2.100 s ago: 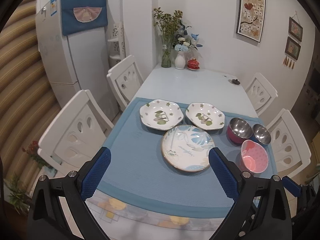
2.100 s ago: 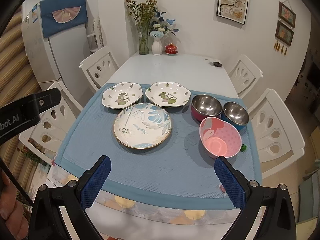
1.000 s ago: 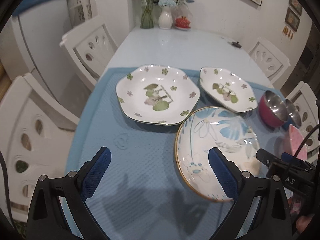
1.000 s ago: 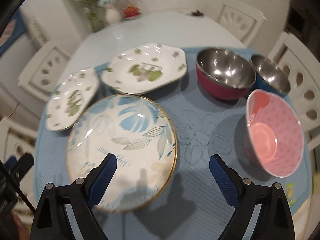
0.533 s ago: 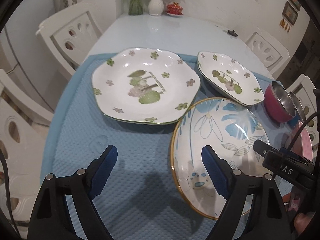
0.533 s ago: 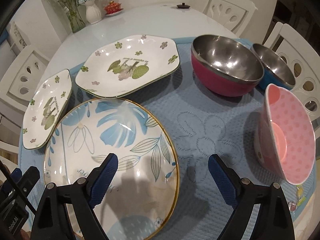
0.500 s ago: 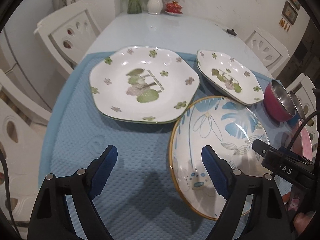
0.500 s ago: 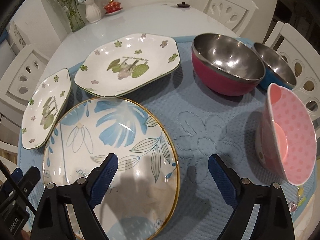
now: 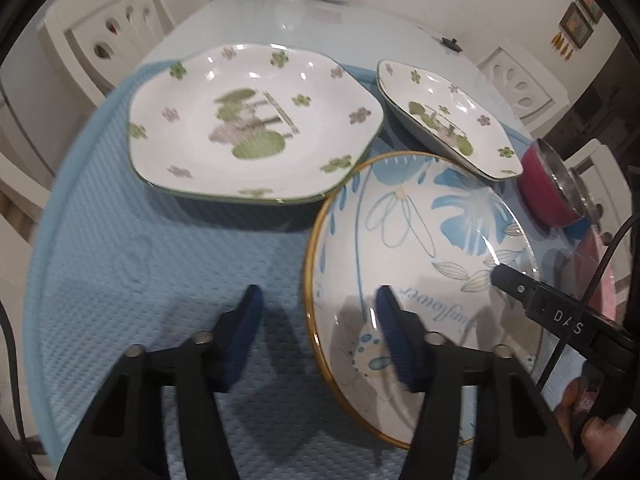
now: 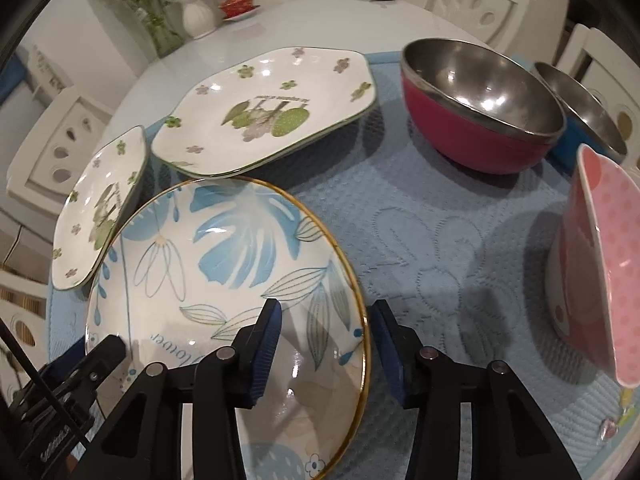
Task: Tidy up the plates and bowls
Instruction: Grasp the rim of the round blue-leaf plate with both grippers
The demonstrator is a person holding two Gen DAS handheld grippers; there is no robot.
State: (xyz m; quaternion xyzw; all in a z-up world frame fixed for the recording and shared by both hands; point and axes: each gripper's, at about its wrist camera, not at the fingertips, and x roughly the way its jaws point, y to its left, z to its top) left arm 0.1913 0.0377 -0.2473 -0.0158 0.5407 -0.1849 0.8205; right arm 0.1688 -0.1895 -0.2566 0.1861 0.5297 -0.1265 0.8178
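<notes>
Partly hidden: the round white plate with blue leaf print and gold rim (image 10: 224,280) has its near edge cut off behind both grippers. Left gripper (image 9: 316,316) straddles its left rim, right gripper (image 10: 326,328) its right rim; both jaws closing, pads not yet pressing. Plate lies flat on the blue textured mat (image 10: 460,248) on the tabletop, its lettering blurred.

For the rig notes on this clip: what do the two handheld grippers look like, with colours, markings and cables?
Both match: the left gripper and right gripper have black angular finger arms with silver screw heads and ribbed dark-blue pads. Seen from the left wrist, the right gripper's body carries white lettering, partly readable as "DAS", and a thin black cable runs past it. No sleeve shows.
</notes>
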